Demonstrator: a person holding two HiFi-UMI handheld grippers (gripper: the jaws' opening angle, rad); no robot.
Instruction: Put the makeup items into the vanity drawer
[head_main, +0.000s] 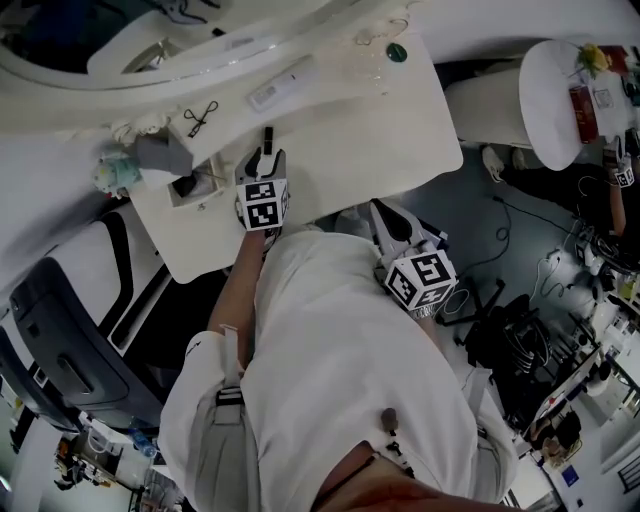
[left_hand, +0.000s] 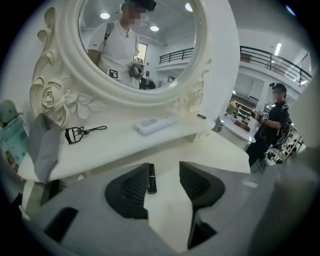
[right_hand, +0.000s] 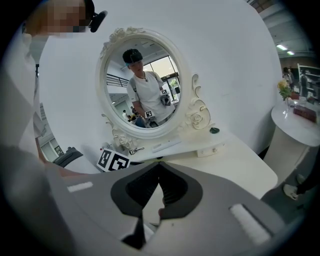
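A short black makeup tube (head_main: 267, 138) lies on the white vanity top (head_main: 380, 130). My left gripper (head_main: 265, 158) stands just behind it. In the left gripper view the jaws are open, and the tube (left_hand: 151, 178) lies on the tabletop against the left pad (left_hand: 134, 187), clear of the right one. A small drawer (head_main: 205, 182) stands open at the vanity's left with something dark inside. On the shelf under the mirror lie a black eyelash curler (left_hand: 80, 133) and a white flat case (left_hand: 157, 123). My right gripper (head_main: 382, 212) hangs off the table's near edge, shut with nothing in it (right_hand: 159, 166).
A grey cloth (head_main: 163, 154) and a teal plush toy (head_main: 117, 172) sit at the shelf's left end, a small green item (head_main: 397, 52) at its right. A round white side table (head_main: 560, 110) stands to the right. A person in black (left_hand: 272, 127) stands beyond it.
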